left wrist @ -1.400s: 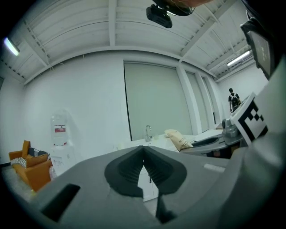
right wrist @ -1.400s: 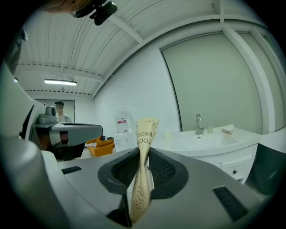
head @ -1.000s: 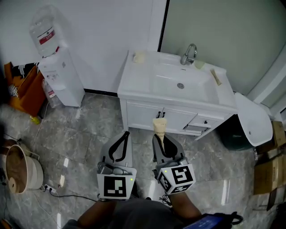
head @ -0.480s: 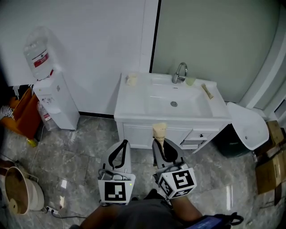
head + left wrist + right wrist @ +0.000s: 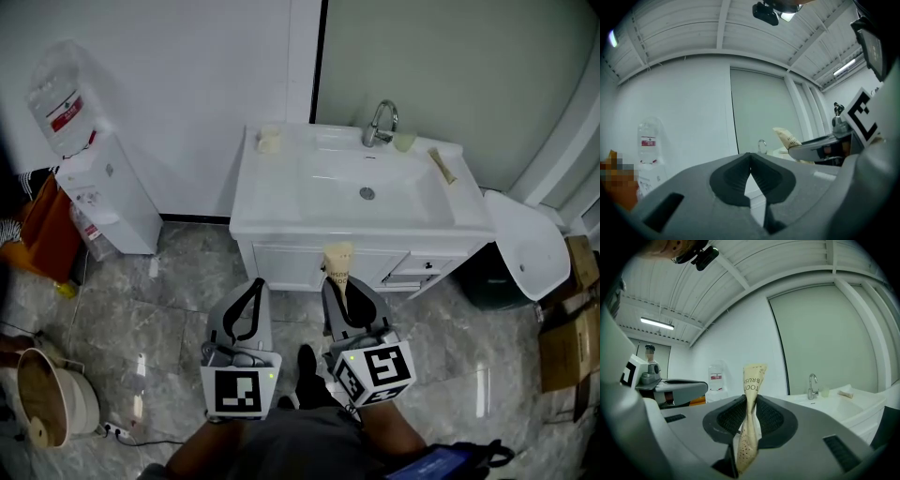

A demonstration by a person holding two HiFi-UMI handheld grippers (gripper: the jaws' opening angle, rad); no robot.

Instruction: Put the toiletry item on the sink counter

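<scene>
The right gripper (image 5: 343, 292) pinches a paper toothbrush packet (image 5: 337, 261), held up near the front edge of the sink counter (image 5: 267, 192), not on it. The left gripper (image 5: 253, 286) is closed and empty.

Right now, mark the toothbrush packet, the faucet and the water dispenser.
toothbrush packet (image 5: 337, 263): head view, on its upper printed end.
faucet (image 5: 380, 125): head view, on its curved neck.
water dispenser (image 5: 103, 197): head view, on its white body, below the bottle.

The person is holding both grippers side by side, low before the body, pointing forward. The left tongs (image 5: 254, 286) are sitting closed and empty; the right tongs (image 5: 336, 287) are pinching a toothbrush packet (image 5: 337, 261).
</scene>
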